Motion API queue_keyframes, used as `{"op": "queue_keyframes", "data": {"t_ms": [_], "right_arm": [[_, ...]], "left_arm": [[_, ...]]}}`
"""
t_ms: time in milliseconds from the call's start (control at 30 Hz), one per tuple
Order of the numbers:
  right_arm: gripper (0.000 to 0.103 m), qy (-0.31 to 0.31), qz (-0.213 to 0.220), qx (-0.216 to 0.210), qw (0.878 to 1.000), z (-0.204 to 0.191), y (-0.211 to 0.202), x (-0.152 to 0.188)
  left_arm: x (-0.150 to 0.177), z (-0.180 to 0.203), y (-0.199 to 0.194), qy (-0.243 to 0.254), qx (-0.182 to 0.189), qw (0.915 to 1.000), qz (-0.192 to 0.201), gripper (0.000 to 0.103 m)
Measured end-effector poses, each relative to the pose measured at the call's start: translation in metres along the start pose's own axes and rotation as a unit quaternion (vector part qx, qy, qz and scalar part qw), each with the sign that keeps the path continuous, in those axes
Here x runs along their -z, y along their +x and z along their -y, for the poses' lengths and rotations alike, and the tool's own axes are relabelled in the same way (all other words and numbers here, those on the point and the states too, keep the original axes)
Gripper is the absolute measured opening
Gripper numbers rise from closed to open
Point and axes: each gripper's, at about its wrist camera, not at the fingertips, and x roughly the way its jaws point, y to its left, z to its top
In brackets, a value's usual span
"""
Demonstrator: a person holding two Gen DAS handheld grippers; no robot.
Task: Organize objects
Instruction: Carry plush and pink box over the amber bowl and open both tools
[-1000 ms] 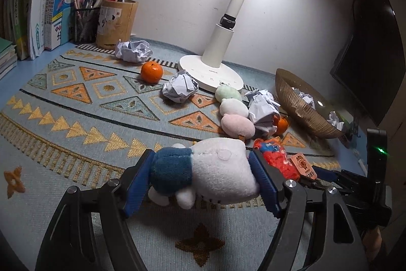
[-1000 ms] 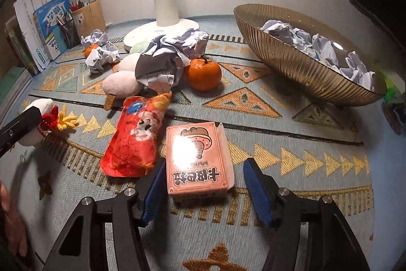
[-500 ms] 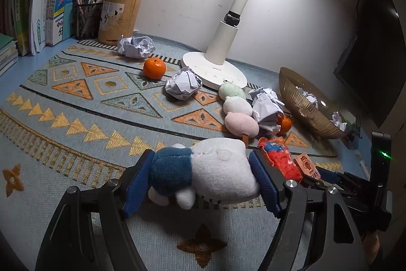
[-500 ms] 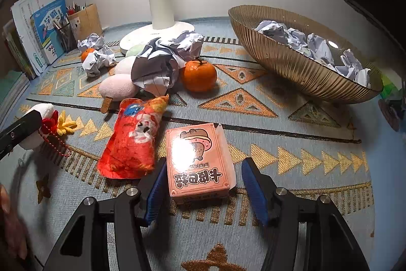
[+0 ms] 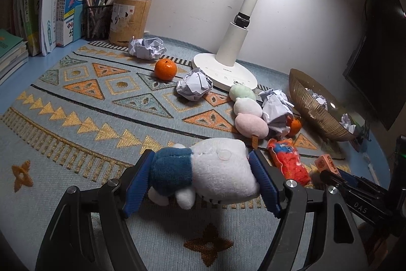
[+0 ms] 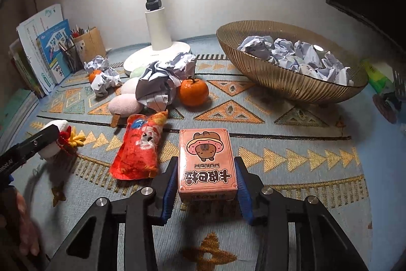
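My left gripper (image 5: 201, 156) is shut on a white and blue plush toy (image 5: 218, 174), held sideways just above the patterned mat (image 5: 76, 118). The right wrist view shows that toy (image 6: 54, 150) at the left edge, with red and yellow trim. My right gripper (image 6: 206, 164) is closing its jaws on a pink card box (image 6: 205, 154), and both blue pads press its sides. A red snack bag (image 6: 139, 149) lies just left of the box. Crumpled paper balls (image 6: 162, 80) and an orange (image 6: 192, 92) sit farther back.
A gold ribbed bowl (image 6: 286, 83) with several paper balls stands at the back right. The white lamp base (image 5: 224, 71), a pastel plush skewer (image 5: 250, 113), a second orange (image 5: 165, 69), pen holders (image 5: 128, 19) and books (image 5: 58, 4) line the back and left.
The right jaws have closed in from a wide gap onto the pink card box, and the right view has shifted slightly. The left gripper still holds the plush in the same place.
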Motion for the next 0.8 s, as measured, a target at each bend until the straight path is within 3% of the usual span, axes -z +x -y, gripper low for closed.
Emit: {"op": "queue_keyframes", "data": {"t_ms": [67,133,300,400,567,600,633,667,800], "right_arm": [[0.041,0.011,0.007,-0.012,1.000,0.011,-0.018,0.002],[0.041,0.020,0.028,-0.019,0.999,0.025,-0.043,-0.006],[0.041,0.047,0.105,0.005,0.993,0.068,-0.103,-0.055],[0.041,0.070,0.125,0.021,0.989,0.095,-0.114,-0.089],[0.041,0.117,0.111,0.038,0.986,0.131,-0.085,-0.137],[0.045,0.127,0.103,0.031,0.986,0.139,-0.074,-0.145],[0.061,0.133,0.091,0.025,0.987,0.147,-0.063,-0.152],[0.067,0.141,0.074,0.031,0.987,0.153,-0.053,-0.155],[0.068,0.157,0.060,0.022,0.986,0.166,-0.048,-0.138]], "left_arm": [[-0.001,0.013,-0.007,0.013,0.004,0.9999,0.004,0.074],[-0.008,0.033,-0.016,0.020,0.031,0.9991,0.020,0.074],[-0.047,0.112,-0.023,0.070,0.101,0.9911,0.051,0.074],[-0.073,0.163,-0.014,0.105,0.127,0.9846,0.059,0.074],[-0.107,0.218,0.029,0.121,0.157,0.9787,0.054,0.077],[-0.112,0.223,0.040,0.115,0.164,0.9786,0.048,0.079],[-0.115,0.226,0.052,0.109,0.172,0.9782,0.041,0.084],[-0.116,0.228,0.062,0.106,0.175,0.9784,0.029,0.093],[-0.111,0.214,0.075,0.096,0.150,0.9839,0.013,0.097]]}}
